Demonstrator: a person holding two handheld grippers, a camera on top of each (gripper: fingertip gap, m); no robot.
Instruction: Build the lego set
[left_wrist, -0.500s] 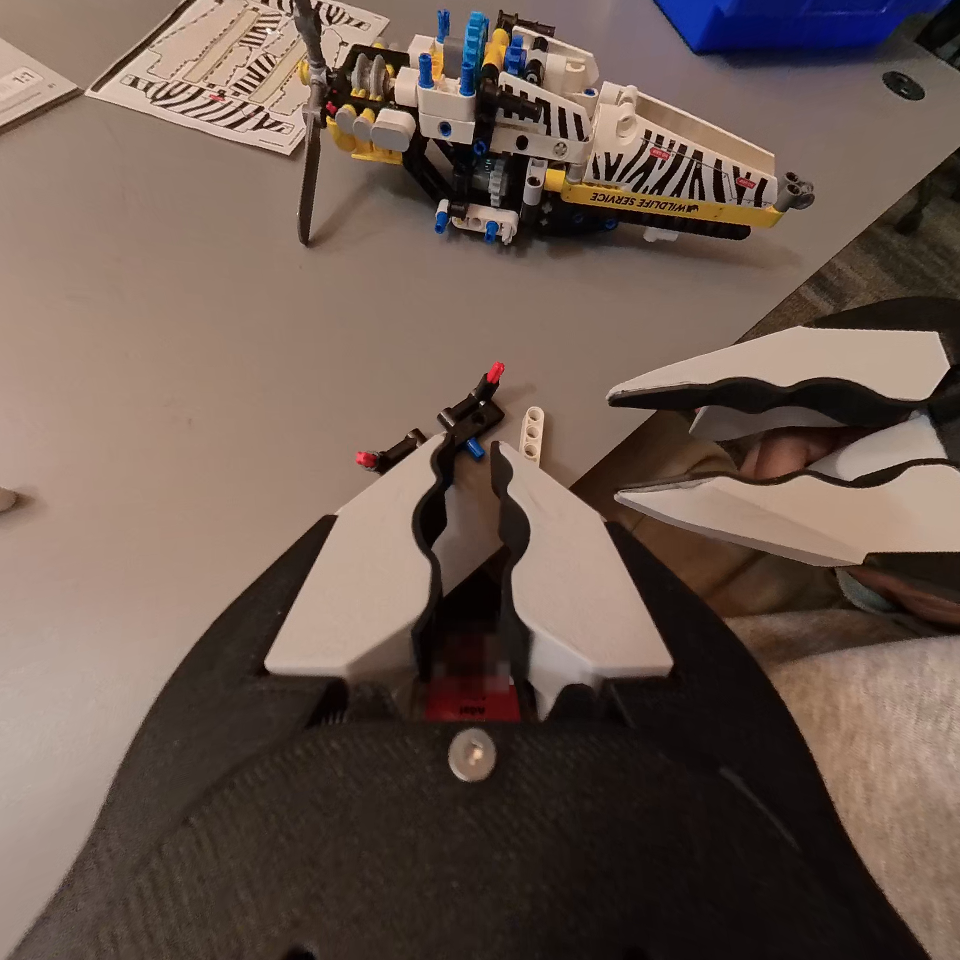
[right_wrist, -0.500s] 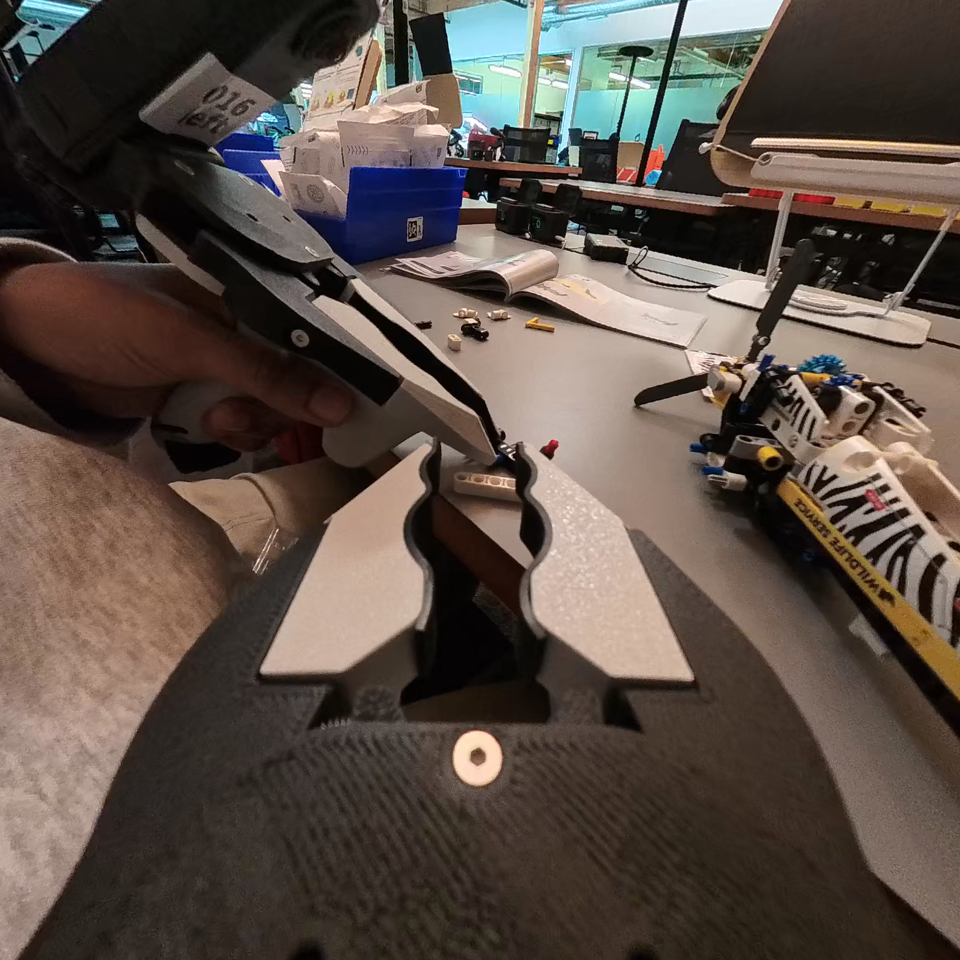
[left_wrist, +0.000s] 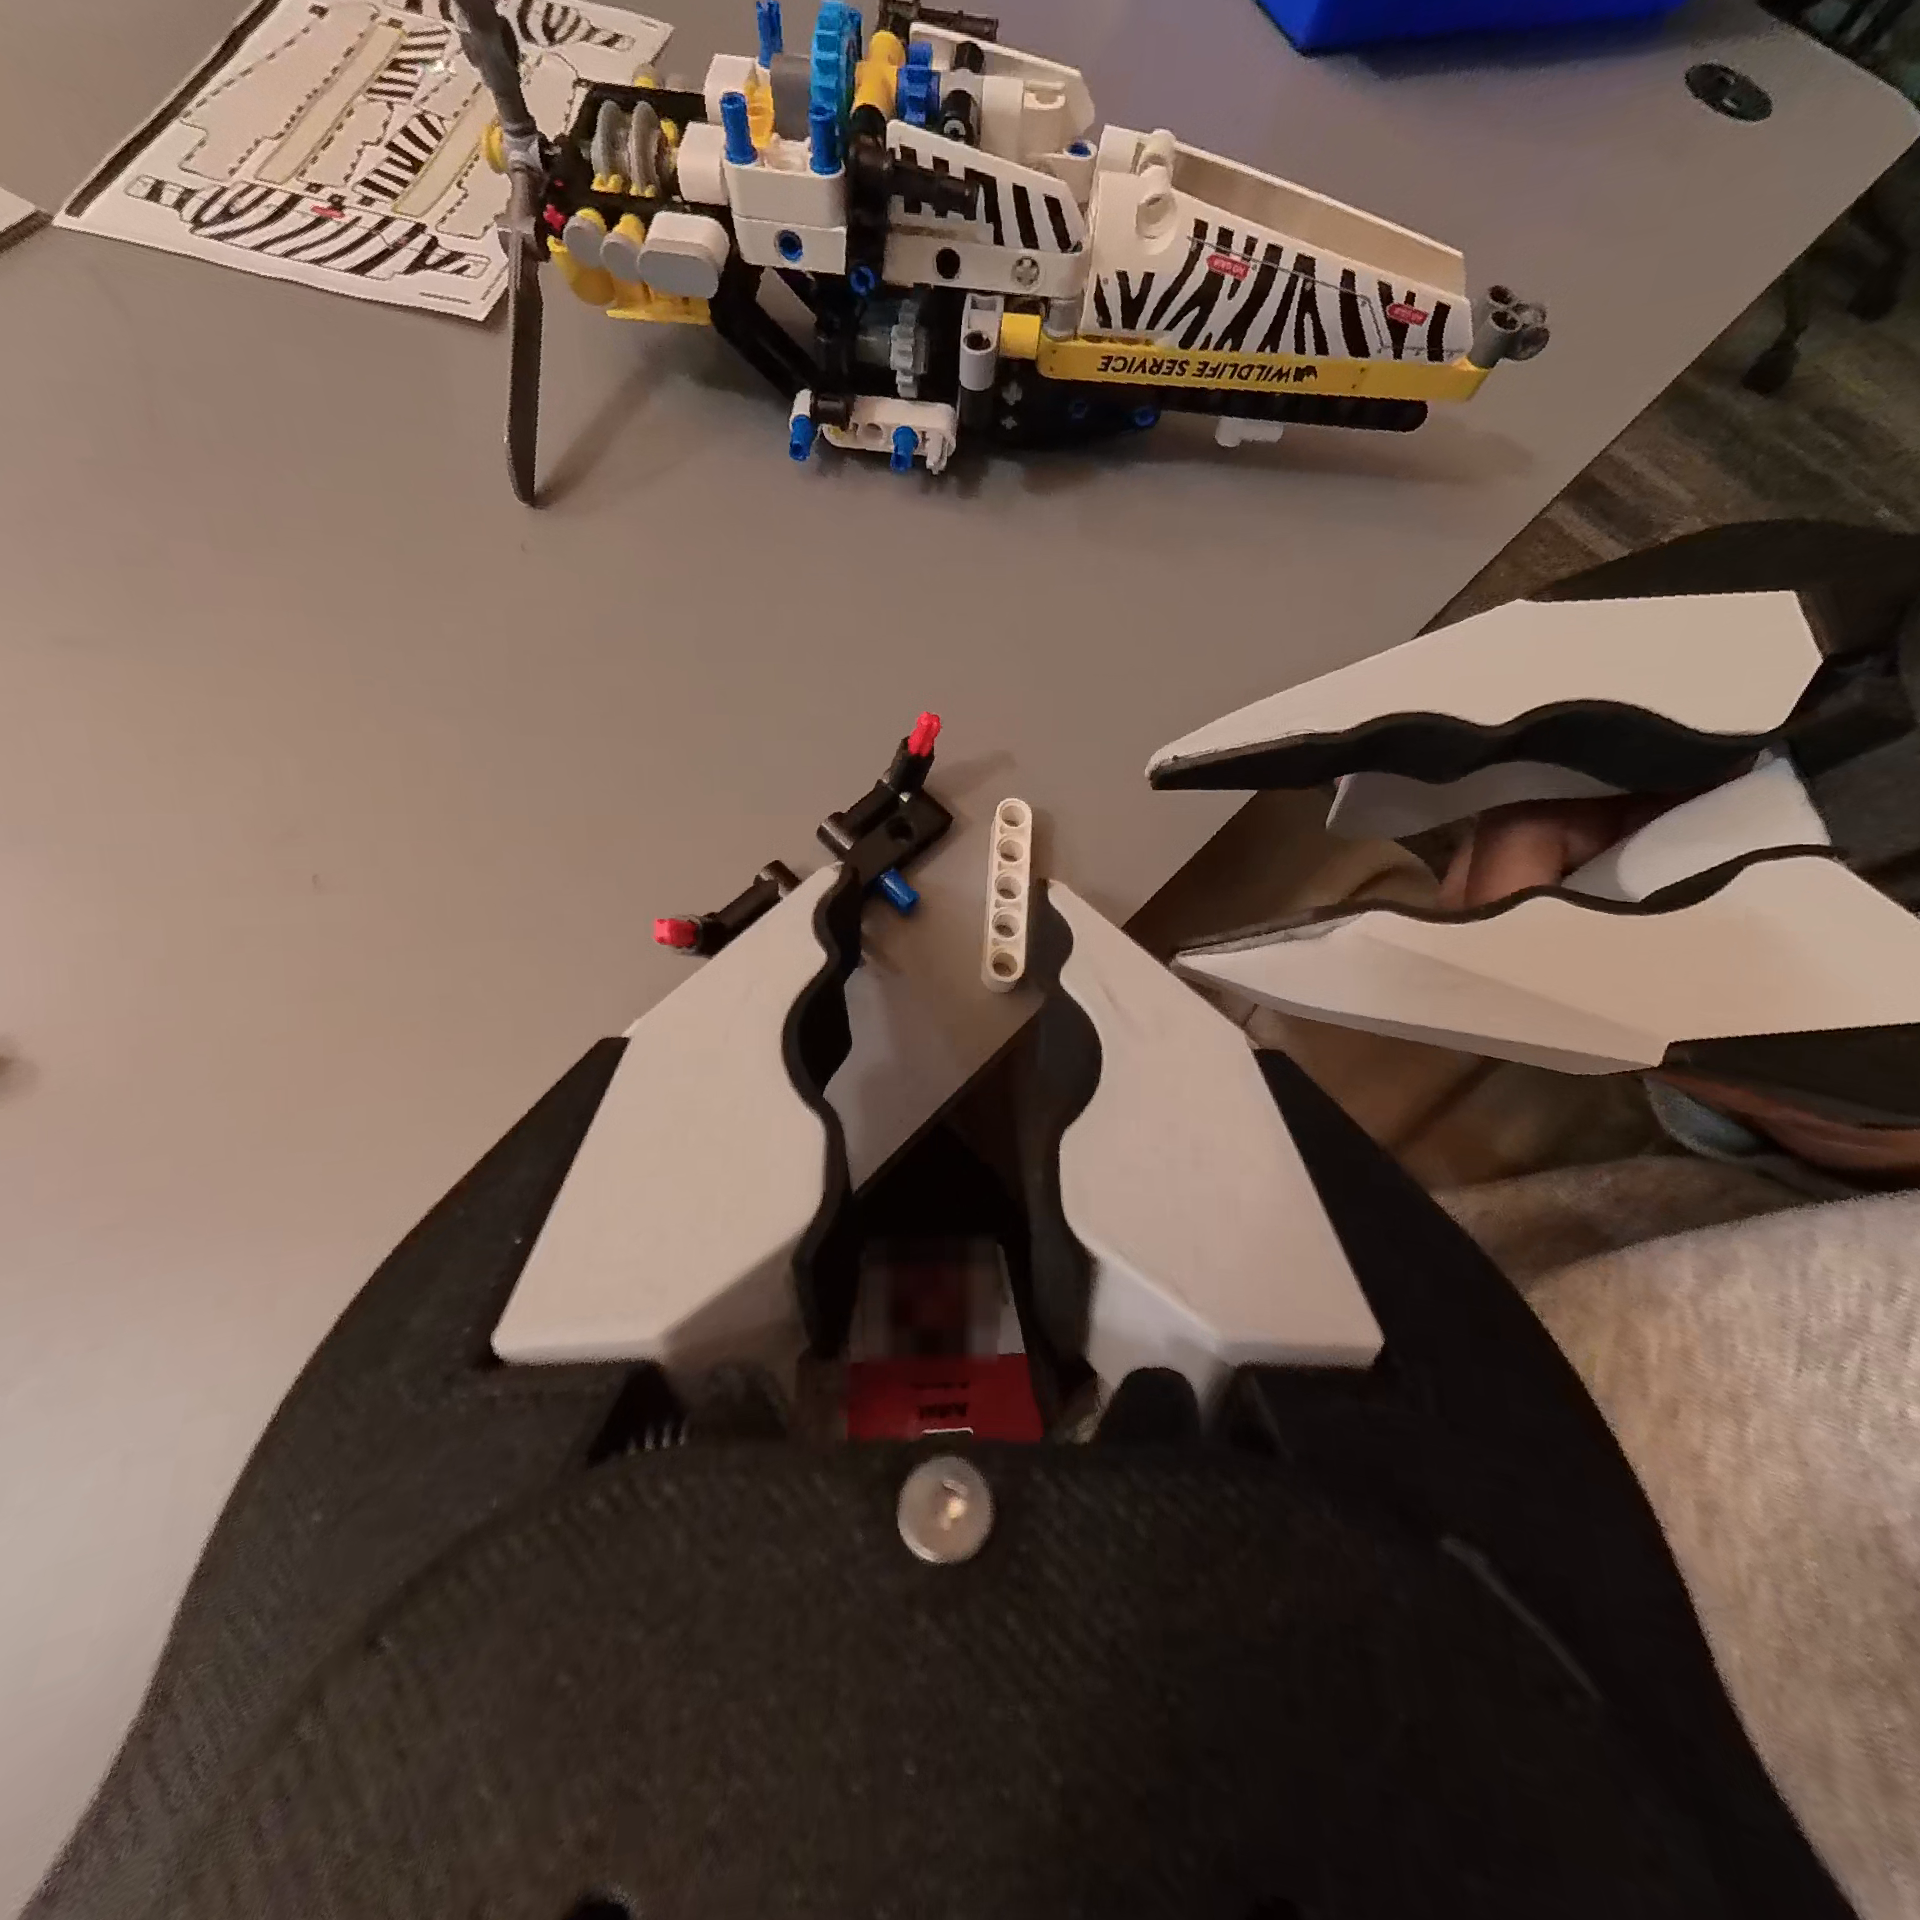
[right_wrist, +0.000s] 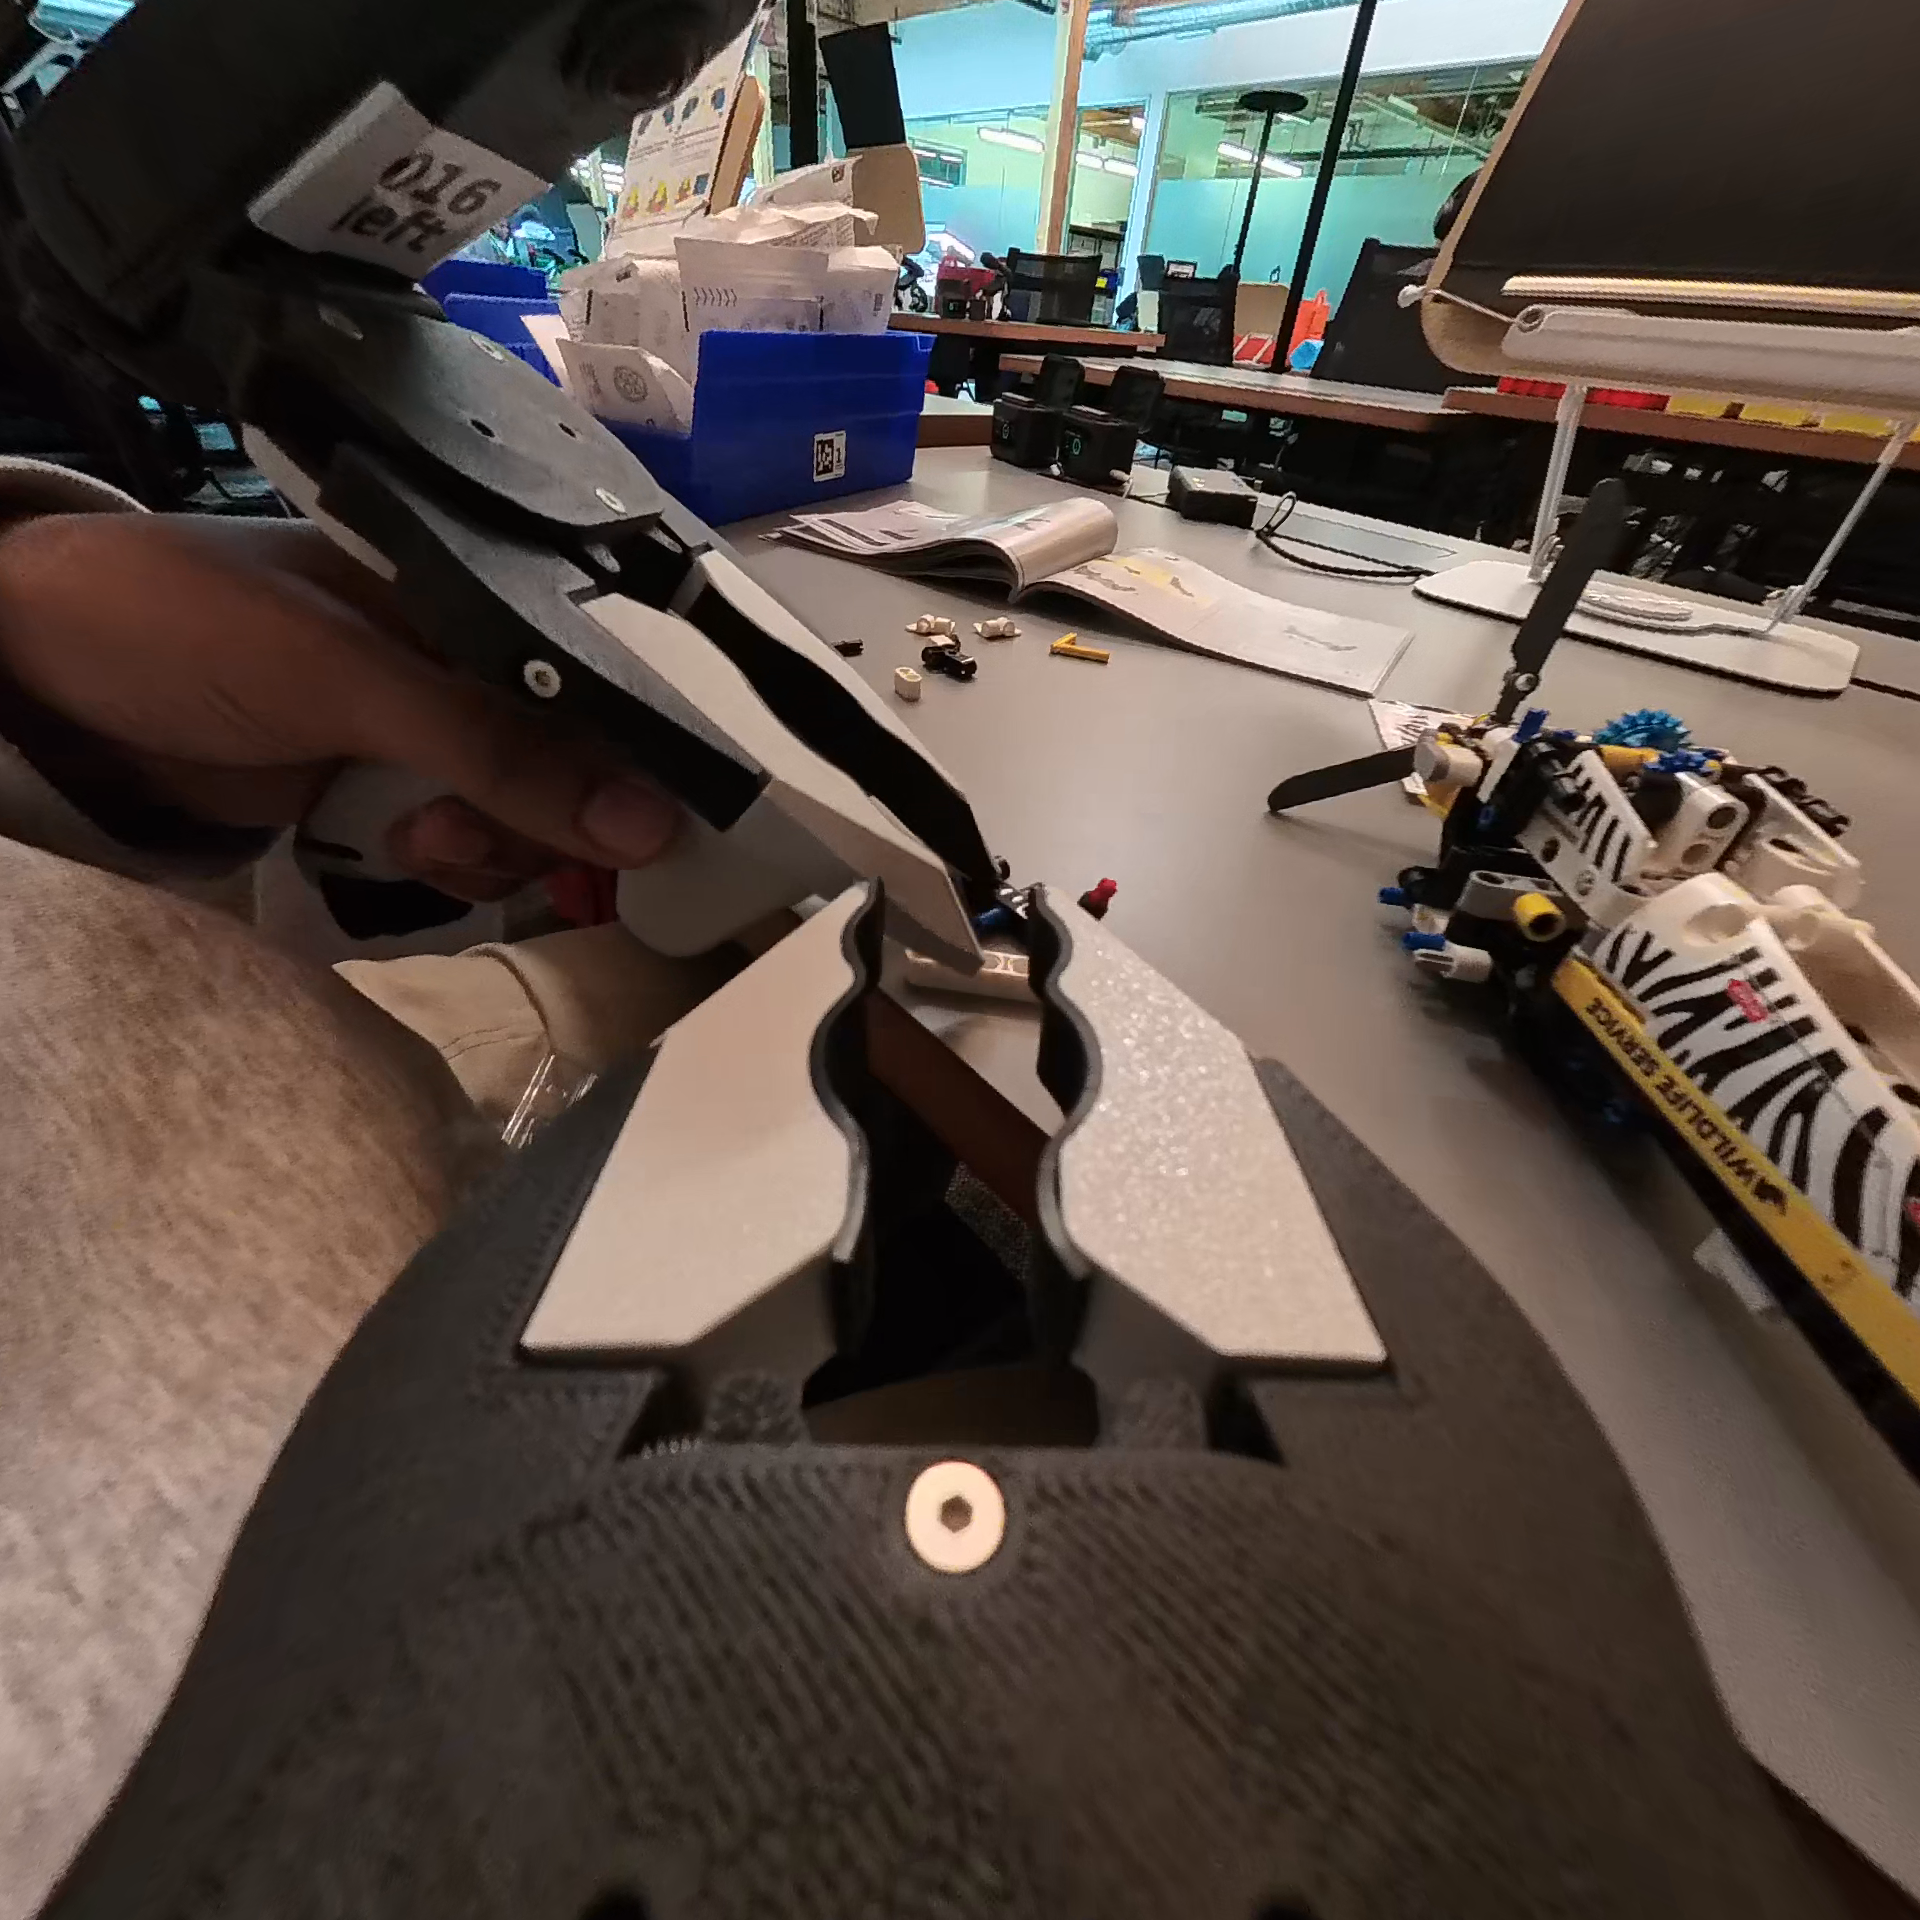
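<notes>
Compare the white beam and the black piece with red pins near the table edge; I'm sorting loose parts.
The white beam is one straight bar with a row of holes; the black piece is a bent, jointed assembly with red tips and a blue pin. The beam lies in the open; the black piece is partly hidden behind the left tongs. Both lie flat on the grey table.

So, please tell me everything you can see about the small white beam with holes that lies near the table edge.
The white beam is a short, straight bar of glossy plastic with rounded ends and five round holes in a row. It lies flat on the grey table, close to its edge, just right of the black connector piece and apart from it. The open left gripper stands around its near end; contact cannot be told.
</notes>
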